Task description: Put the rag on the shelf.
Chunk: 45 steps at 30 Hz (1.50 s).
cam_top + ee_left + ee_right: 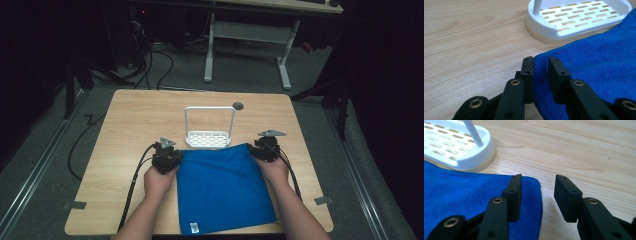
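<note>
A blue terry cloth [220, 187] with a small white tag lies flat at the wooden counter's [125, 120] near edge. The left gripper [540, 65] narrowly straddles its far-left corner; the right gripper [537, 185], fingers wide, straddles the far-right corner. Beyond sits a white slotted plastic caddy [208, 138].

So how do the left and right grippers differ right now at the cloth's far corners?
The left gripper has its jaws set close, straddling the edge of the blue cloth near its corner; the right gripper is spread wider. The cloth lies between the left jaws, while the right gripper's gap holds the cloth's corner edge and bare table. Both are open, low at the far corners, near the white rack.
</note>
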Tool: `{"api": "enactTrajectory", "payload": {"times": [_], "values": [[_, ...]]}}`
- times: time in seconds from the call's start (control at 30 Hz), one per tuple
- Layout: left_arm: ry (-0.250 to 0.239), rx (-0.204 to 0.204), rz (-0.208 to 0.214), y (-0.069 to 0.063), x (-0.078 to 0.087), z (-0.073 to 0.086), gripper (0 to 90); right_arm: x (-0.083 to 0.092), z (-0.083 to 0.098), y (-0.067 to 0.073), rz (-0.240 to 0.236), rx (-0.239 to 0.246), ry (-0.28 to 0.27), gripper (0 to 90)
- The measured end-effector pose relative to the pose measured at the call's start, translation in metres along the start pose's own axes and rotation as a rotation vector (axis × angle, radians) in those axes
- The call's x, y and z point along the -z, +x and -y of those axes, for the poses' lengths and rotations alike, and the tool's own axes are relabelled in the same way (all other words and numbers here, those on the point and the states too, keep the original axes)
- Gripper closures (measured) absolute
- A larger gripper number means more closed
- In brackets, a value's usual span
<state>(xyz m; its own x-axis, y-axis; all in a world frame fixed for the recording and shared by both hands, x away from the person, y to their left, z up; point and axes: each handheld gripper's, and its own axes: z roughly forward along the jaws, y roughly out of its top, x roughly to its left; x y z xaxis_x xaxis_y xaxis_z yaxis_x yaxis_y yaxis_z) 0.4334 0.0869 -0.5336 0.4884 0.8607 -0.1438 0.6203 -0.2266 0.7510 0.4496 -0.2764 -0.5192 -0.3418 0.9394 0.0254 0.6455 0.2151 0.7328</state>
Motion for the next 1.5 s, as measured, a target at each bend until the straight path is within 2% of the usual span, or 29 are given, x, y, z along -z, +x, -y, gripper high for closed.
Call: {"api": "enactTrajectory", "payload": {"times": [0.13, 0.27, 0.3, 0.33, 0.37, 0.43, 0.47, 0.57, 0.6, 0.63, 0.67, 0.77, 0.9, 0.97, 1.07, 1.17, 1.33, 1.4, 1.5], "values": [[0.000, -0.007, -0.002, 0.000, 0.000, 0.000, 76.5, -0.007, 0.003, -0.001, 0.006, -0.003, 0.024, 57.8], [0.001, -0.013, -0.003, -0.001, 0.000, 0.000, 79.4, -0.008, 0.004, -0.001, 0.005, -0.002, 0.021, 59.5], [0.001, -0.015, -0.005, -0.001, 0.000, 0.000, 81.0, -0.008, 0.003, 0.000, 0.005, 0.006, 0.024, 64.5], [0.002, -0.019, -0.003, -0.002, 0.000, 0.000, 84.1, -0.007, 0.004, 0.003, 0.002, 0.035, 0.028, 75.7], [0.003, -0.021, -0.003, -0.002, 0.000, 0.000, 84.1, -0.007, 0.004, 0.003, 0.002, 0.035, 0.028, 75.7], [0.005, -0.030, -0.005, -0.003, 0.000, 0.001, 86.6, -0.007, 0.003, 0.006, -0.014, 0.044, 0.035, 86.4], [0.003, -0.034, -0.008, -0.003, 0.000, 0.001, 87.6, -0.006, 0.004, 0.010, -0.003, 0.067, 0.030, 88.1], [-0.013, -0.041, -0.001, -0.004, 0.003, 0.002, 88.1, -0.003, 0.004, 0.013, -0.010, 0.073, 0.018, 88.3], [-0.028, -0.038, 0.018, -0.004, 0.007, 0.004, 88.2, 0.004, 0.003, 0.016, -0.017, 0.075, -0.006, 88.3], [-0.028, -0.038, 0.018, -0.004, 0.007, 0.004, 88.2, 0.004, 0.003, 0.016, -0.017, 0.075, -0.006, 88.3], [-0.041, -0.059, 0.024, -0.005, 0.012, 0.005, 88.2, 0.008, 0.003, 0.017, -0.022, 0.074, -0.017, 88.4], [-0.080, -0.061, 0.046, -0.005, 0.026, 0.009, 88.2, 0.029, 0.006, 0.027, -0.038, 0.082, -0.083, 88.4], [-0.118, -0.056, 0.052, -0.003, 0.039, 0.007, 88.2, 0.054, 0.017, 0.040, -0.051, 0.088, -0.162, 88.4], [-0.129, -0.064, 0.055, -0.005, 0.043, 0.009, 88.2, 0.068, 0.028, 0.044, -0.057, 0.065, -0.215, 88.4], [-0.151, -0.076, 0.051, -0.009, 0.047, 0.009, 88.1, 0.076, 0.031, 0.046, -0.048, 0.077, -0.228, 88.4], [-0.193, -0.093, 0.047, -0.014, 0.054, 0.008, 88.0, 0.087, 0.033, 0.045, -0.053, 0.053, -0.274, 88.4], [-0.264, -0.120, 0.028, -0.018, 0.070, 0.003, 87.9, 0.099, 0.032, 0.048, -0.037, 0.055, -0.338, 88.4], [-0.294, -0.122, 0.027, -0.018, 0.078, 0.001, 87.9, 0.106, 0.030, 0.052, -0.021, 0.075, -0.372, 88.4], [-0.339, -0.135, 0.013, -0.018, 0.090, -0.002, 87.9, 0.110, 0.029, 0.055, -0.010, 0.091, -0.393, 88.4]]}}
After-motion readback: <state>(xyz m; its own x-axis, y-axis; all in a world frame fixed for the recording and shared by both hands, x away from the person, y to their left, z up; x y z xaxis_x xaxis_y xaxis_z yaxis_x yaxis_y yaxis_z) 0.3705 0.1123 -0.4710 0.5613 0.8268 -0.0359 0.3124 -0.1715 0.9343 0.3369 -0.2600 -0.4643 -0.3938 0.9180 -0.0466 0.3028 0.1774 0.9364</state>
